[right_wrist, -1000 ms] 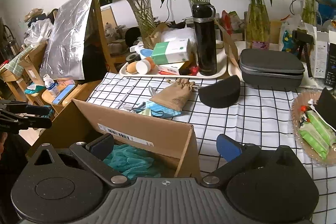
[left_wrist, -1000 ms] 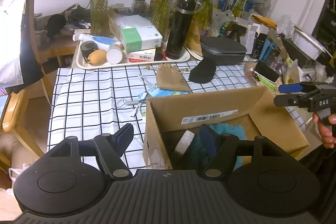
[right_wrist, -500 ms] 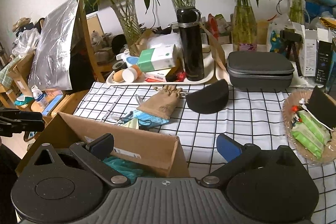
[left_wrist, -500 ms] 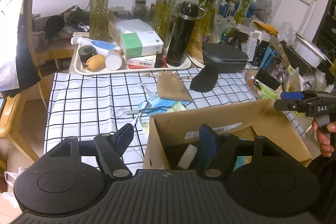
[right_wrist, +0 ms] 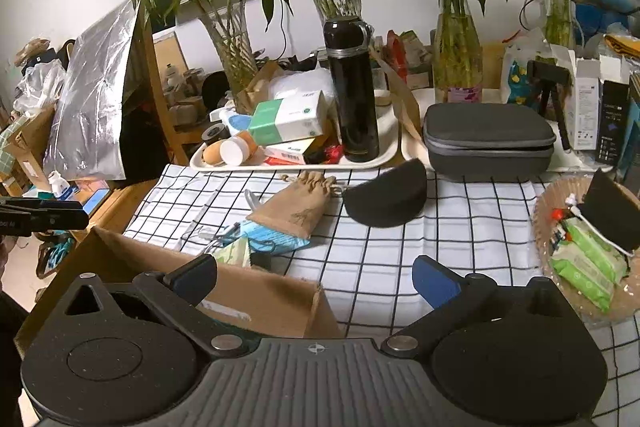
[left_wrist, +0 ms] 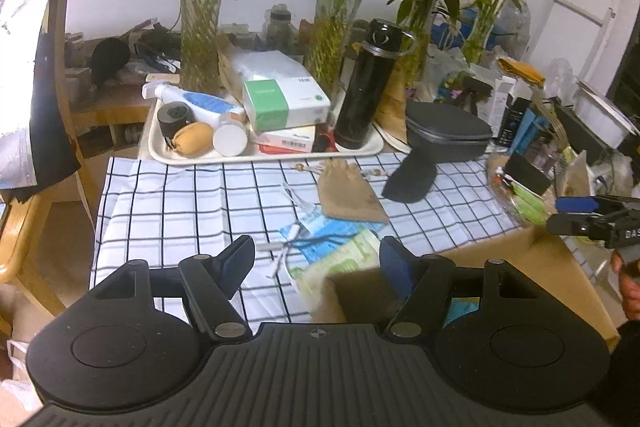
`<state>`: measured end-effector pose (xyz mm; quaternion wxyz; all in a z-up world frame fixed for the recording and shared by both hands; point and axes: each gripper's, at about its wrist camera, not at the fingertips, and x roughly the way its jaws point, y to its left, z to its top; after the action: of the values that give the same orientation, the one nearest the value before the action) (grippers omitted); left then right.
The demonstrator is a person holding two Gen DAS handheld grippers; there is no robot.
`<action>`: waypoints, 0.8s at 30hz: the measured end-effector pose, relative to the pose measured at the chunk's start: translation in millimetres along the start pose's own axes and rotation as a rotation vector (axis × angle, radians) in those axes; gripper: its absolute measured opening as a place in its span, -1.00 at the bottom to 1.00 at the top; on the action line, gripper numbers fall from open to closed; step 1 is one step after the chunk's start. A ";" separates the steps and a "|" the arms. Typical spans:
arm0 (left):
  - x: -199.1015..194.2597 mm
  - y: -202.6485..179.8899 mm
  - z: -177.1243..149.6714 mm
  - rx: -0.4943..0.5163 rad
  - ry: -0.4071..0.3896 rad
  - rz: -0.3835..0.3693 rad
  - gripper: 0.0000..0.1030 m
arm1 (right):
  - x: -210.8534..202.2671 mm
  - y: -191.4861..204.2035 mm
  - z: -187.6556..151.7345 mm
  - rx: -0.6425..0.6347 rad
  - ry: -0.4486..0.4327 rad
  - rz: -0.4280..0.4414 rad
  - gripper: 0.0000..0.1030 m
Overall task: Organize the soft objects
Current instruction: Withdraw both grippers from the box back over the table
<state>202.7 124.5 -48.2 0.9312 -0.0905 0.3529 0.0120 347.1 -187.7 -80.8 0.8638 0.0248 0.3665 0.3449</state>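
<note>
My left gripper (left_wrist: 316, 261) is open and empty, hovering low over the checked tablecloth (left_wrist: 180, 211) just short of a blue face mask (left_wrist: 324, 231) and a green-white packet (left_wrist: 340, 263). Beyond them lie a tan drawstring pouch (left_wrist: 348, 195) and a black half-round soft case (left_wrist: 412, 175). The open cardboard box (left_wrist: 520, 267) sits at the lower right, a bit of teal cloth (left_wrist: 464, 307) showing inside. My right gripper (right_wrist: 314, 277) is open and empty above the box's corner (right_wrist: 256, 291), facing the pouch (right_wrist: 296, 207), mask (right_wrist: 272, 237) and soft case (right_wrist: 386, 197).
A white tray (left_wrist: 276, 157) at the table's back carries a black thermos (left_wrist: 366, 87), boxes and bottles. Beside it sits a grey zip case (left_wrist: 448, 131). A wicker basket (right_wrist: 540, 227) of green wipes is on the right. Glass vases with bamboo line the back.
My left gripper has moved off the box toward the mask; the box has slid to the lower right of its view. The right view has the box lower and the table items nearer.
</note>
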 end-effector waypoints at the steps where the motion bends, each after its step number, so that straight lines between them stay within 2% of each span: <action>1: 2.9 2.3 1.4 0.001 -0.002 0.001 0.33 | 1.4 -0.8 1.0 -0.001 -0.003 -0.009 1.00; 11: 36.7 34.0 18.5 0.004 -0.004 0.050 0.33 | 24.6 -23.9 11.8 0.039 0.014 -0.113 1.00; 13: 44.3 43.1 14.4 -0.003 -0.059 0.016 0.33 | 31.6 -28.2 12.5 0.032 0.026 -0.124 1.00; 14: 53.3 52.1 6.9 -0.024 -0.083 0.002 0.33 | 35.6 -30.2 12.8 0.025 0.033 -0.130 1.00; 16: 69.3 72.0 -11.3 -0.155 -0.116 0.072 0.31 | 44.2 -34.9 11.9 0.008 0.044 -0.150 1.00; 17: 78.4 83.1 -19.6 -0.233 -0.097 0.102 0.31 | 47.6 -36.6 12.4 0.011 0.054 -0.164 1.00; 18: 88.6 93.4 -18.7 -0.315 0.009 0.139 0.14 | 49.9 -38.8 13.7 0.009 0.061 -0.167 1.00; 19: 91.2 100.5 -15.8 -0.349 0.055 0.150 0.08 | 51.2 -40.9 14.8 0.006 0.056 -0.169 1.00; 21: 80.1 106.5 -14.1 -0.315 -0.008 0.168 0.09 | 57.4 -46.7 17.0 0.019 0.057 -0.179 1.00; 22: 76.2 106.9 -11.4 -0.292 -0.015 0.173 0.12 | 63.5 -50.0 19.4 0.042 0.078 -0.181 1.00; 24: 70.3 107.7 -10.5 -0.250 -0.065 0.162 0.12 | 71.9 -51.6 25.1 0.047 0.074 -0.173 1.00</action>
<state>239.3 225.6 -119.5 0.9196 -0.1765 0.3245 0.1339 428.8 -177.5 -122.0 0.8753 0.0005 0.4071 0.2609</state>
